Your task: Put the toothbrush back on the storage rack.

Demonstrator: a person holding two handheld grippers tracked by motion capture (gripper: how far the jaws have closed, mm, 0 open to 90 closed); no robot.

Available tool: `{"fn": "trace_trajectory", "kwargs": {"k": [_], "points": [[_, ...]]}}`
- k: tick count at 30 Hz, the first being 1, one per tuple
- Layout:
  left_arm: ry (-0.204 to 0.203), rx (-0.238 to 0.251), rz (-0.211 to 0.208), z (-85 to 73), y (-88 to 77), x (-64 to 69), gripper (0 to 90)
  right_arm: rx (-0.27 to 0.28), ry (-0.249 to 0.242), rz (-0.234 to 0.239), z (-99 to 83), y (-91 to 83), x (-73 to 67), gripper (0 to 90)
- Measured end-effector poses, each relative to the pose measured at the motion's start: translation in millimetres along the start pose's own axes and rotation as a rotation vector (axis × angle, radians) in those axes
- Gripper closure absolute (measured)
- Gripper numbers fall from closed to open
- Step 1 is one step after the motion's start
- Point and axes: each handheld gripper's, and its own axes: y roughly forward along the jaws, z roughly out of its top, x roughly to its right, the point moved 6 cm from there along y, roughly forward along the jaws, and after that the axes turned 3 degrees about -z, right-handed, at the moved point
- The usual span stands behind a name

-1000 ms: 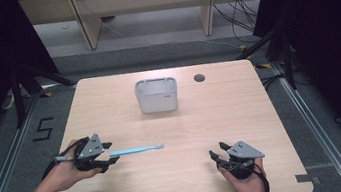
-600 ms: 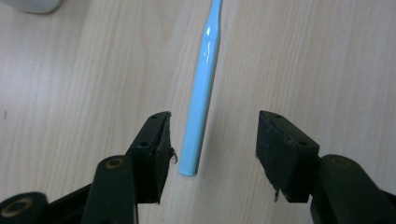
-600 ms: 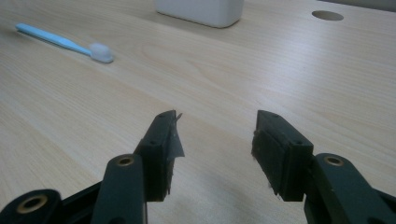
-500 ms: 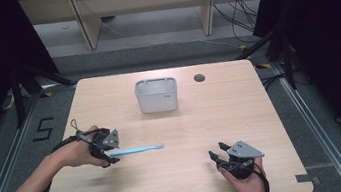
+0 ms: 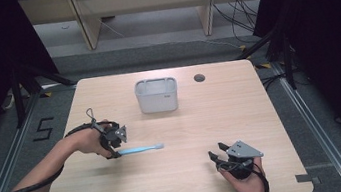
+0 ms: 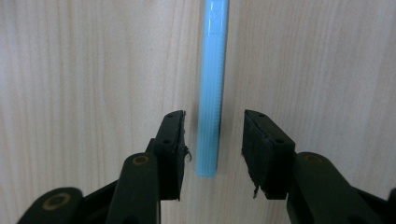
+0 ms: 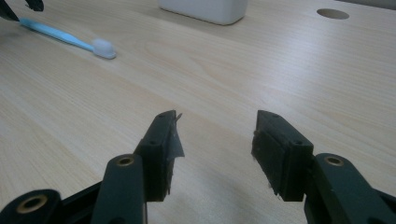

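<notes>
A light blue toothbrush (image 5: pixel 140 149) (image 6: pixel 212 84) (image 7: pixel 65 36) lies flat on the wooden table (image 5: pixel 222 119), white bristle head to the right in the high view. My left gripper (image 5: pixel 115 151) (image 6: pixel 212 149) sits at the handle's end. Its jaws have just been closing, and the handle lies between them with a gap on each side, so the pads do not press on it. At the table's near right my right gripper (image 5: pixel 219 153) (image 7: pixel 215 144) rests open with nothing between its fingers.
A white rectangular bin (image 5: pixel 156 95) (image 7: pixel 205 8) stands at the back middle of the table. A round cable hole (image 5: pixel 200 77) (image 7: pixel 332 13) lies to its right. Bare wood stretches between the two grippers.
My left hand has moved right and forward to the toothbrush handle's end. The toothbrush and my right gripper have stayed put.
</notes>
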Motion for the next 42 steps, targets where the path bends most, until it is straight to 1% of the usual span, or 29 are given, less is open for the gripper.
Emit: {"fn": "trace_trajectory", "kwargs": {"k": [2,4,10,11,12,15,16,17,18,19,21,22,23,24,26,28,29,30,31,32,33,34,38,39,42], "points": [[-0.008,-0.004,-0.018,1.7,2.4,-1.2,61.2,-0.001,0.000,0.000,0.0,0.1,0.1,49.9],[-0.014,-0.006,-0.027,2.4,3.3,-2.0,62.7,0.001,-0.001,-0.001,0.1,0.1,0.2,49.9],[-0.017,-0.016,-0.042,4.0,6.5,-5.0,65.0,-0.002,-0.006,-0.006,0.0,0.3,-0.2,49.8],[-0.020,-0.017,-0.049,4.5,6.8,-4.6,65.5,-0.003,0.000,-0.038,-0.1,-0.9,0.4,49.7],[-0.014,-0.013,-0.048,5.8,7.5,-5.2,65.8,-0.009,0.002,-0.035,-0.4,-1.0,0.5,49.7],[-0.013,-0.014,-0.056,8.6,8.1,-5.0,66.9,-0.008,0.003,-0.035,-0.4,-1.0,0.7,49.7],[-0.015,-0.015,-0.065,9.3,8.5,-4.1,67.3,-0.003,0.003,-0.018,-0.3,0.4,0.2,49.6],[-0.009,-0.016,-0.065,10.2,8.8,-4.4,67.3,-0.003,0.003,-0.018,-0.3,0.4,0.2,49.6],[-0.013,-0.017,-0.071,10.7,9.5,-3.6,67.6,-0.007,0.007,-0.009,-0.4,0.1,-0.3,49.6],[-0.018,-0.021,-0.079,10.9,10.0,-2.9,68.2,-0.006,0.004,-0.011,-0.4,0.3,0.0,49.6],[-0.017,-0.028,-0.080,11.1,10.4,-3.4,68.7,-0.009,0.005,-0.002,-0.4,0.4,-0.1,49.5],[-0.015,-0.031,-0.078,11.1,10.8,-4.3,69.2,-0.004,-0.012,-0.007,-0.2,1.4,0.4,49.5],[-0.018,-0.036,-0.081,10.8,10.9,-4.4,69.2,-0.004,-0.012,-0.007,-0.2,1.4,0.4,49.5],[-0.026,-0.039,-0.088,10.3,11.2,-4.0,69.4,-0.005,-0.010,-0.023,-0.3,0.5,0.7,49.5],[-0.028,-0.041,-0.087,9.7,11.5,-5.0,69.4,-0.006,-0.011,-0.022,-0.3,0.5,0.7,49.5],[-0.020,-0.042,-0.080,9.3,11.7,-7.1,69.4,-0.005,-0.013,-0.023,-0.3,0.5,0.8,49.5],[-0.028,-0.043,-0.086,8.9,12.0,-6.5,69.6,-0.007,-0.012,-0.021,-0.3,0.5,0.6,49.5],[-0.028,-0.043,-0.087,8.7,12.7,-6.6,69.7,0.000,-0.012,-0.020,-0.1,1.3,0.5,49.5],[-0.028,-0.047,-0.089,8.3,13.3,-6.4,69.9,-0.005,-0.014,-0.021,-0.3,0.7,0.8,49.5],[-0.022,-0.052,-0.089,8.0,13.8,-6.6,70.2,0.000,-0.013,-0.019,-0.1,1.3,0.5,49.5],[-0.022,-0.054,-0.089,7.9,14.6,-6.4,70.7,-0.016,-0.004,-0.018,-0.5,-0.2,0.0,49.5],[-0.020,-0.057,-0.088,7.8,15.1,-6.3,70.7,-0.016,-0.004,-0.018,-0.5,-0.2,0.0,49.5],[-0.011,-0.067,-0.086,8.5,16.0,-6.1,71.9,-0.003,-0.004,-0.013,0.0,1.3,-0.5,49.5],[-0.011,-0.070,-0.088,8.8,15.8,-6.2,72.1,-0.005,0.000,-0.014,-0.2,1.1,-0.9,49.5],[-0.010,-0.078,-0.087,9.2,16.2,-6.6,72.4,-0.004,-0.008,-0.013,-0.1,1.4,-0.4,49.5]]}}
